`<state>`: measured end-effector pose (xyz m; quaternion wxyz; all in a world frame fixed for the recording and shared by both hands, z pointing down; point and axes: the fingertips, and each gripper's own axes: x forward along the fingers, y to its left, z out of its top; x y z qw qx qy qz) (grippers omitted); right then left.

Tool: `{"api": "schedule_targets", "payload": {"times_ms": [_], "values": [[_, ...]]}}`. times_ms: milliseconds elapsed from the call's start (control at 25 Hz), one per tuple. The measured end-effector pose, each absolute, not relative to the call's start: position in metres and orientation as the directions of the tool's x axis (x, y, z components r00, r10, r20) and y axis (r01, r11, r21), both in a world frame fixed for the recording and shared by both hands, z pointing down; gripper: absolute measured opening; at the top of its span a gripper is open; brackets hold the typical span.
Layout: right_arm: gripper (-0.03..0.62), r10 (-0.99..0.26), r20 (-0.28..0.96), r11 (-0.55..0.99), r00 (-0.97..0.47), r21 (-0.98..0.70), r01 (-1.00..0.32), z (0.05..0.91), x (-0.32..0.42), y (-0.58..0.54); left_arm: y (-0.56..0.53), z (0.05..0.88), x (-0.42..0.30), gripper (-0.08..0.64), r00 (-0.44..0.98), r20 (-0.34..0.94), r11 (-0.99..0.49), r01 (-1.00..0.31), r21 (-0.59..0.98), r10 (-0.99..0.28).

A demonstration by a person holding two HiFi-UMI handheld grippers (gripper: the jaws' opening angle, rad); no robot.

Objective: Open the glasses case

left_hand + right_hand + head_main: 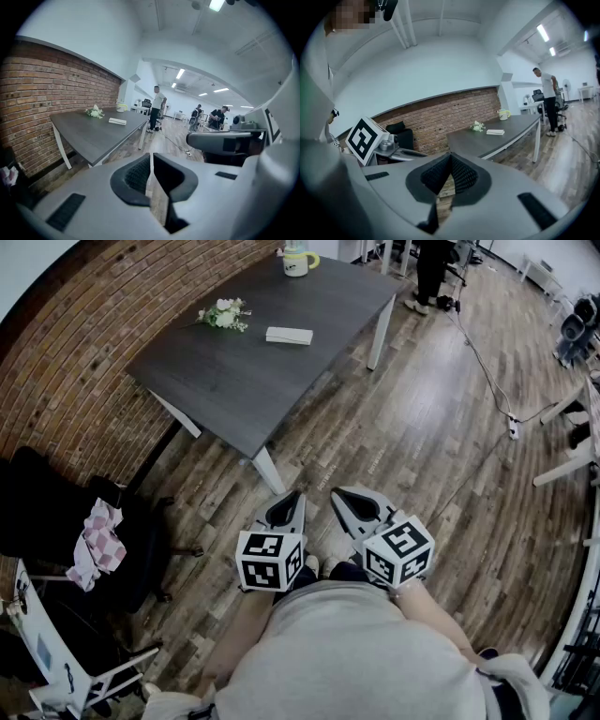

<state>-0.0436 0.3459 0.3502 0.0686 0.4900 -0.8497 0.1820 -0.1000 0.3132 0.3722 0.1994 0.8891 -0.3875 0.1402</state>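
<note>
The glasses case (pixel 289 335) is a flat white box lying shut on the dark grey table (pixel 234 381), far ahead of me. It also shows in the left gripper view as the glasses case (pixel 117 121) and in the right gripper view as the glasses case (pixel 495 132). My left gripper (pixel 296 495) and right gripper (pixel 341 495) are held side by side close to my body, over the wooden floor, well short of the table. The left gripper (pixel 151 157) has its jaws together with nothing between them. So does the right gripper (pixel 450 157).
A small bunch of white flowers (pixel 223 314) and a mug (pixel 297 261) stand on the table beyond the case. A black chair with a checkered cloth (pixel 98 540) sits at my left by the brick wall. A person (pixel 157 108) stands past the table's far end. Cables run across the floor at right.
</note>
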Motion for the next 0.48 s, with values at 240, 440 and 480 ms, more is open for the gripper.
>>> {"api": "schedule_targets", "payload": {"times_ms": [240,440,480], "values": [[0.006,-0.800,0.296,0.466,-0.521,-0.241,-0.852,0.3491,-0.0455,0.3488,0.3154,0.3721,-0.0962,0.037,0.668,0.407,-0.628,-0.737,0.249,-0.623],[0.006,-0.802,0.297,0.460,-0.518,-0.246,-0.853,0.3515,-0.0440,0.3492,0.3149,0.3737,-0.0963,0.037,0.670,0.406,-0.628,-0.736,0.253,-0.622],[0.006,-0.802,0.295,0.459,-0.520,-0.252,-0.852,0.3519,-0.0434,0.3492,0.3145,0.3733,-0.0960,0.037,0.670,0.403,-0.627,-0.736,0.256,-0.623]]}}
